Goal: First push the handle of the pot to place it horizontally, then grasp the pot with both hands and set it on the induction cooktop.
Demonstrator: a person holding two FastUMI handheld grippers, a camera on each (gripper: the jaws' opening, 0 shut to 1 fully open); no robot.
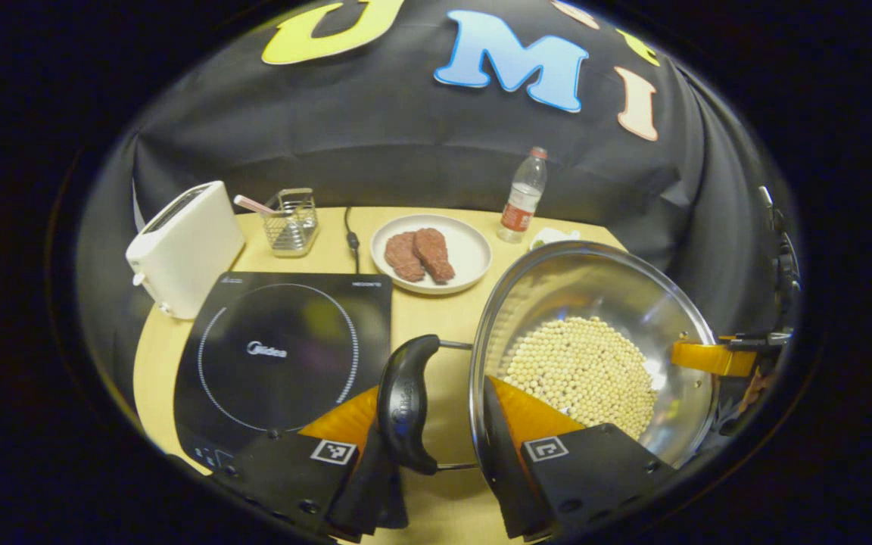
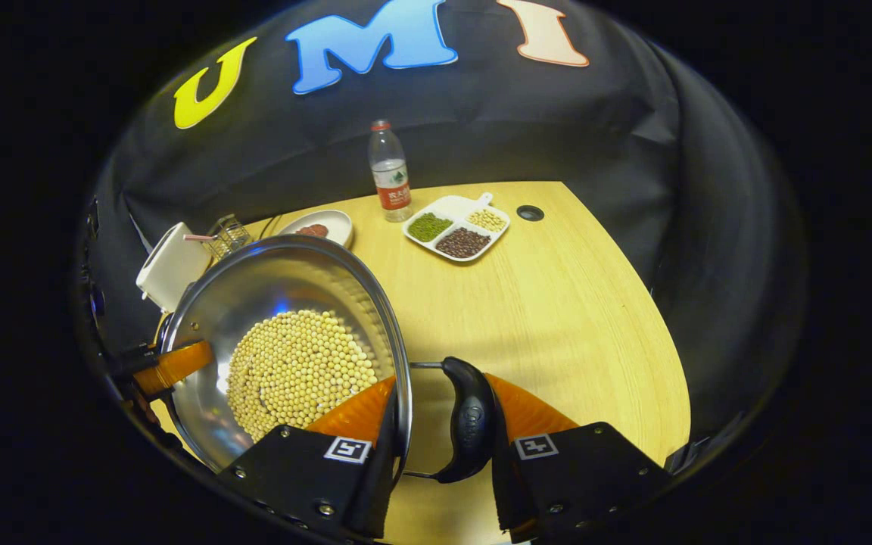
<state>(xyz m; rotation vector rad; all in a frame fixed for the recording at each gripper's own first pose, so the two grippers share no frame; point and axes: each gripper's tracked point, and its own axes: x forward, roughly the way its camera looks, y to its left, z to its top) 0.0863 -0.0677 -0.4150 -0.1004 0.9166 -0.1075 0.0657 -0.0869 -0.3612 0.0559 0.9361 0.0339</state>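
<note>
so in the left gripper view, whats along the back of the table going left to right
toaster → wire basket → plate of meat → water bottle

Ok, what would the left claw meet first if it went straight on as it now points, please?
The pot's handle already lies inside that claw; beyond that, probably the plate of meat, though depth is unclear.

wall: black cloth point(image 2: 595, 136) | furniture: light wooden table point(image 2: 557, 303) | light: dim
</note>
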